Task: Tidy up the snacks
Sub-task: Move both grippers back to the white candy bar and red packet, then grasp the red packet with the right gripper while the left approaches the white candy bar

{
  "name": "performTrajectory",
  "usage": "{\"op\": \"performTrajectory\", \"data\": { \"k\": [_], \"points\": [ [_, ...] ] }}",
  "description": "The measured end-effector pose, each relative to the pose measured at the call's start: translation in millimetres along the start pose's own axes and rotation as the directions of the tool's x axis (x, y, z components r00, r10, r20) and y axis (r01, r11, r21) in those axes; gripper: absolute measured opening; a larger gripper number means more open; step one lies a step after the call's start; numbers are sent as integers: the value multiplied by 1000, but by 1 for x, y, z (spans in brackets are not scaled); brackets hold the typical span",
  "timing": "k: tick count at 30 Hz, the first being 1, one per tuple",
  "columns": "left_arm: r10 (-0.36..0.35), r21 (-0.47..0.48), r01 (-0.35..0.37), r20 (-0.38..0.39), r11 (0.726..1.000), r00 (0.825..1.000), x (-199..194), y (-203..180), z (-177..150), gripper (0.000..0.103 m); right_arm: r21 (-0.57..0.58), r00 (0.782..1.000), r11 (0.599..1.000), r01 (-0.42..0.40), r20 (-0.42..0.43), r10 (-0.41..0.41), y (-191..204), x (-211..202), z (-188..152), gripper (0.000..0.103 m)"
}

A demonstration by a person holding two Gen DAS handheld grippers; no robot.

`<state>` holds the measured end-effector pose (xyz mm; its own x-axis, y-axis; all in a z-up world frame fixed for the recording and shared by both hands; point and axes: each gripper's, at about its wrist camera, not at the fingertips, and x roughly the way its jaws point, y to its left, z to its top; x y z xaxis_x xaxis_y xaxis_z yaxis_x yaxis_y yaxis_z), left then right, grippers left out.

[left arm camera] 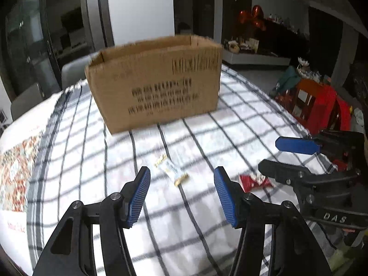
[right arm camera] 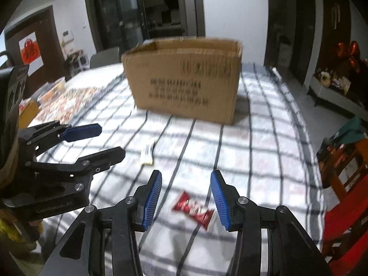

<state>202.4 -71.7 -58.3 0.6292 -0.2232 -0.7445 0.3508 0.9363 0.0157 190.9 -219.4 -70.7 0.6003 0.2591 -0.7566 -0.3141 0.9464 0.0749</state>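
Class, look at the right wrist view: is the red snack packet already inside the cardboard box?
No, the red snack packet lies on the checked tablecloth, in front of the cardboard box.

I am seeing the black print on the cardboard box [left arm camera: 158, 85] smearing into unreadable bars in both wrist views, and the box's inside is hiding behind its near wall. My right gripper [left arm camera: 266, 155] is covering part of the red snack packet [left arm camera: 254, 181] in the left view, where the pale snack packet [left arm camera: 173, 171] is blurring too much to read its label. The lower frame edges are cutting off my gripper bodies.
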Motion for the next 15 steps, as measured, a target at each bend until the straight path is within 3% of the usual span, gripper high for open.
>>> {"op": "performTrajectory", "data": {
  "k": [7,15],
  "points": [
    [-32,-7,32,-66,999,997,17,-10,-13,56,-28,993,999,-42,-109,39,-4,21,-15,45],
    [-48,-14,47,-116,999,992,34,-16,-17,56,-153,983,988,-35,-181,7,-6,37,-20,45]
  ]
}}
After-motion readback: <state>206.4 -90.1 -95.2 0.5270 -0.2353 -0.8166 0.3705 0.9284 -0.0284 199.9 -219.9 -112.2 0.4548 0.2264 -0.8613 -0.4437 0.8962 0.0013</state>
